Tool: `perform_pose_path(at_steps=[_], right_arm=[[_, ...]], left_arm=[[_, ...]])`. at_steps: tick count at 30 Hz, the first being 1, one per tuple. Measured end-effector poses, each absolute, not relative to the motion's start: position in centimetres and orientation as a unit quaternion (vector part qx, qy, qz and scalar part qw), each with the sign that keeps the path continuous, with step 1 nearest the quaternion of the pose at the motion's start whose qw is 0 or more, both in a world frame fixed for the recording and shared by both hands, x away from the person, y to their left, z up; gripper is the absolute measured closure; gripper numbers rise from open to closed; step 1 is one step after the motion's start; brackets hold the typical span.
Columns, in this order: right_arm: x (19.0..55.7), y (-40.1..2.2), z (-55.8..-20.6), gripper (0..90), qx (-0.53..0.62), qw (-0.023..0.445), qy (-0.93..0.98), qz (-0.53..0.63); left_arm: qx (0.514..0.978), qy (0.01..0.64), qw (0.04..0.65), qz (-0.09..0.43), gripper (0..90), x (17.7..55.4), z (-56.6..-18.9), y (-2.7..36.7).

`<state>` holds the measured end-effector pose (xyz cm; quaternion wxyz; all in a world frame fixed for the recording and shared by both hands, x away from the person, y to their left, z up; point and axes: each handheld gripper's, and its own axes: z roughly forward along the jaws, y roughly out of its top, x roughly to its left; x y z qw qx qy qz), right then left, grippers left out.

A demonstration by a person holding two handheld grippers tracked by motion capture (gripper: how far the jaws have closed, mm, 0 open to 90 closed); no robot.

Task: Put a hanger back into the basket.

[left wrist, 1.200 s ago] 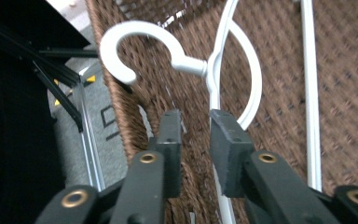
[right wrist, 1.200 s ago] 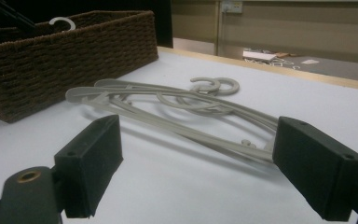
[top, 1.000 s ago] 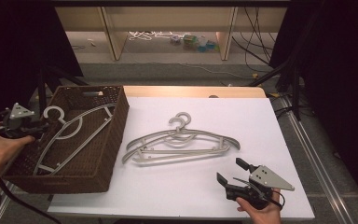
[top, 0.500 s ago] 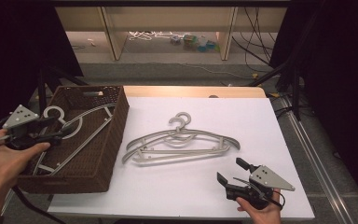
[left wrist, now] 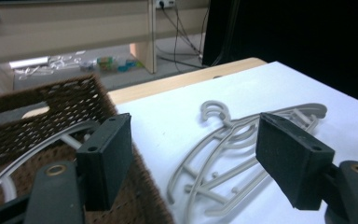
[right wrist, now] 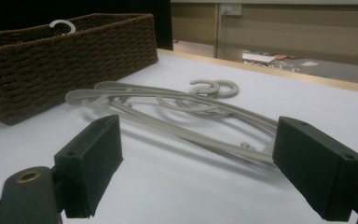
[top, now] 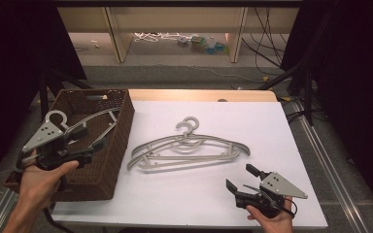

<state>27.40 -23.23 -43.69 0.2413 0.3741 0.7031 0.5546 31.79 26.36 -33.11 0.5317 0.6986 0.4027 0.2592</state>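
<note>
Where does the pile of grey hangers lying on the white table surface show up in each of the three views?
High view: hangers on the table lie at centre, right of the wicker basket.
Left gripper view: hangers sit centre to right, between the two black jaws, basket at left.
Right gripper view: hangers stretch across the middle, basket at upper left.
Shared landmark: the brown wicker basket beside them.

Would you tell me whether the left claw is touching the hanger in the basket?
Apart: left gripper view shows the left claw open and empty, above the hanger.
</note>
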Motion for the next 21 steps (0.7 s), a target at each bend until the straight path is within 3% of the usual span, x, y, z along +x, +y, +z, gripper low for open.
perform_pose_path(at_steps=[12, 21], right_arm=[[27.5, -23.6, -43.6, 16.5, 0.361, 0.256, 0.704, 0.555], [27.7, -23.9, -43.6, 16.2, 0.361, 0.257, 0.699, 0.561]], left_arm=[[0.699, 0.368, 0.569, 0.228, 25.6, 31.8, -35.4, 22.1], [0.690, 0.355, 0.585, 0.236, 23.9, 31.7, -36.8, 20.6]])
